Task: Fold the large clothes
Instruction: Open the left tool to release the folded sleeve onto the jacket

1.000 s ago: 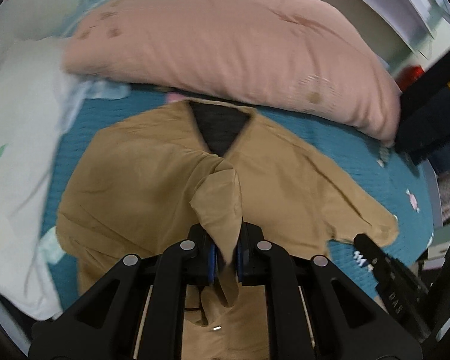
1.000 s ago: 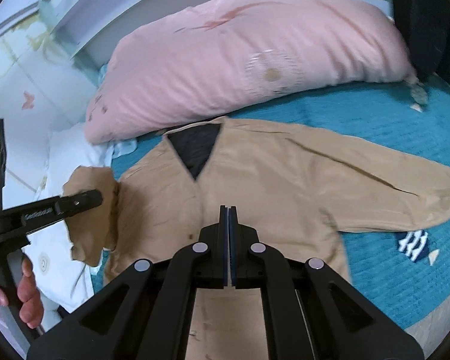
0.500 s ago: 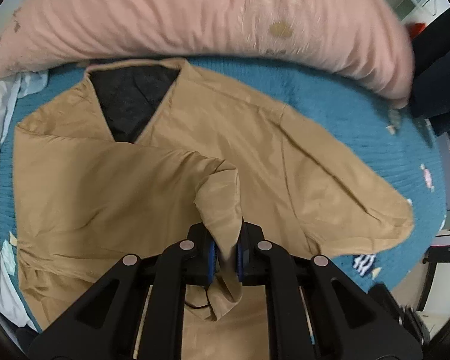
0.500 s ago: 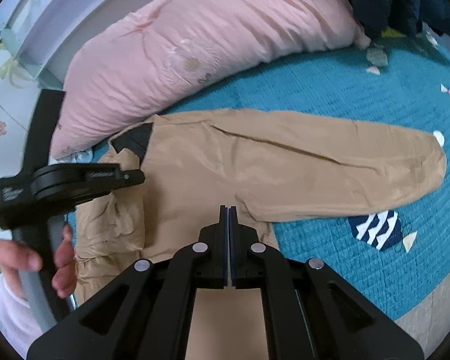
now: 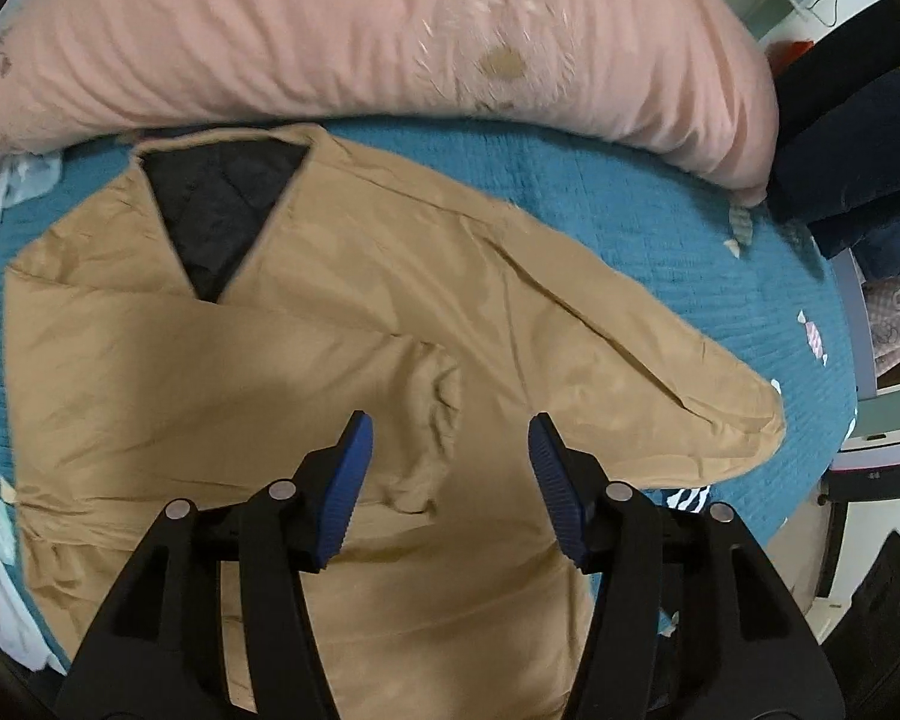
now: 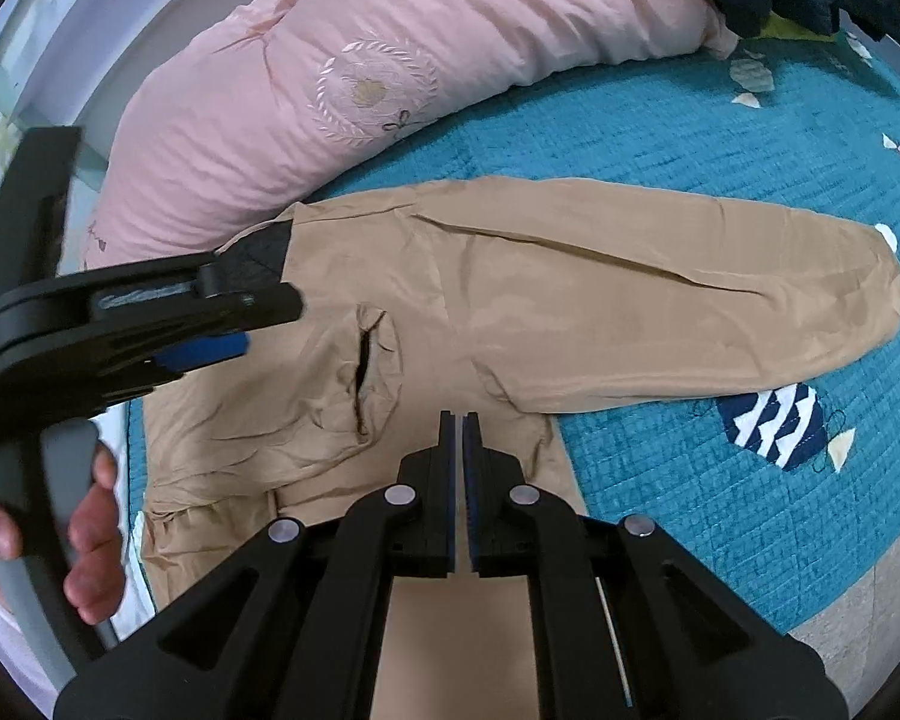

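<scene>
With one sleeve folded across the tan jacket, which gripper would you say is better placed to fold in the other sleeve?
Right, probably. The right gripper, shut and empty, hovers beside the outstretched sleeve. The left gripper, jaws just opened, sits over the folded sleeve cuff, farther away.

No lettering can be read anywhere — the moulded marking on the left gripper (image 6: 210, 324) is blurred.

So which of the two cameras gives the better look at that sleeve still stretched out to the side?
The right wrist view: the outstretched sleeve lies whole and sharp on the teal bedspread, cuff included. The left wrist view shows the same sleeve too, but blurrier and bent by the lens edge.
</scene>
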The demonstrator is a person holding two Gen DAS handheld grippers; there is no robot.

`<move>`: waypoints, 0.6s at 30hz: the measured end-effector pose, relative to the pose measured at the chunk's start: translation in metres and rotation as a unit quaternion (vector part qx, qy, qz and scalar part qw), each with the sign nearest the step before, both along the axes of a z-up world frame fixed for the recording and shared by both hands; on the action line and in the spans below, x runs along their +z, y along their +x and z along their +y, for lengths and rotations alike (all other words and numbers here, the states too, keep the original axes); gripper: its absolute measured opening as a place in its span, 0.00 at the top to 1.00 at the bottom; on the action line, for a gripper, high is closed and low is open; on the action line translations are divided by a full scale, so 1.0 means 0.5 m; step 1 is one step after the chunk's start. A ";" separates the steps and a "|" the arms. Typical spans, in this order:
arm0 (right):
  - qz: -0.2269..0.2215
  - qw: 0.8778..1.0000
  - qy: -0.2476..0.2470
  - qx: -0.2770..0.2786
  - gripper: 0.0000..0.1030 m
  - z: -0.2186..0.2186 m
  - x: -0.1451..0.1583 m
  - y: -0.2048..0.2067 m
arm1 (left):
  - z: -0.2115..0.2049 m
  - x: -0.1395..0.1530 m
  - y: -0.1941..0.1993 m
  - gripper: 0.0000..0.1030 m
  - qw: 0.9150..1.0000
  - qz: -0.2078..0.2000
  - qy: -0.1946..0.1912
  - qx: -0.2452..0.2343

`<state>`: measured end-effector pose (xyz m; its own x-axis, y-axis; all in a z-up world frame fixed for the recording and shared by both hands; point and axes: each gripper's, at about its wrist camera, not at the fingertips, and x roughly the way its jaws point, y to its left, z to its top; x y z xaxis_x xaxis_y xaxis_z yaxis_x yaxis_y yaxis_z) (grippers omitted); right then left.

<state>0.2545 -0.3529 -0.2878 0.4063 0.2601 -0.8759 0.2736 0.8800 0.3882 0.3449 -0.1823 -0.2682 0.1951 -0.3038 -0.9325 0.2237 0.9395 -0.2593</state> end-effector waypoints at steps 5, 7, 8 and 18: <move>-0.001 1.000 0.002 0.013 0.94 0.034 0.011 0.016 | 0.096 0.017 0.004 0.47 1.000 -0.007 0.012 0.025; 0.005 1.000 0.013 0.023 0.87 0.054 0.006 0.028 | 0.143 0.014 0.007 0.47 0.999 -0.004 0.021 0.035; 0.012 0.999 0.017 0.026 0.77 0.065 0.000 0.037 | 0.173 0.008 0.006 0.47 0.999 -0.002 0.028 0.043; 0.051 0.997 0.017 0.054 0.69 0.169 -0.080 0.122 | 0.425 -0.081 -0.001 0.79 0.990 0.054 0.059 0.118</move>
<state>0.3156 -0.2683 -0.3276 0.2831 0.3287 -0.9010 0.2176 0.8929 0.3941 0.3441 0.0304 -0.3085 0.1457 -0.1500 -0.9779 -0.0285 0.9874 -0.1557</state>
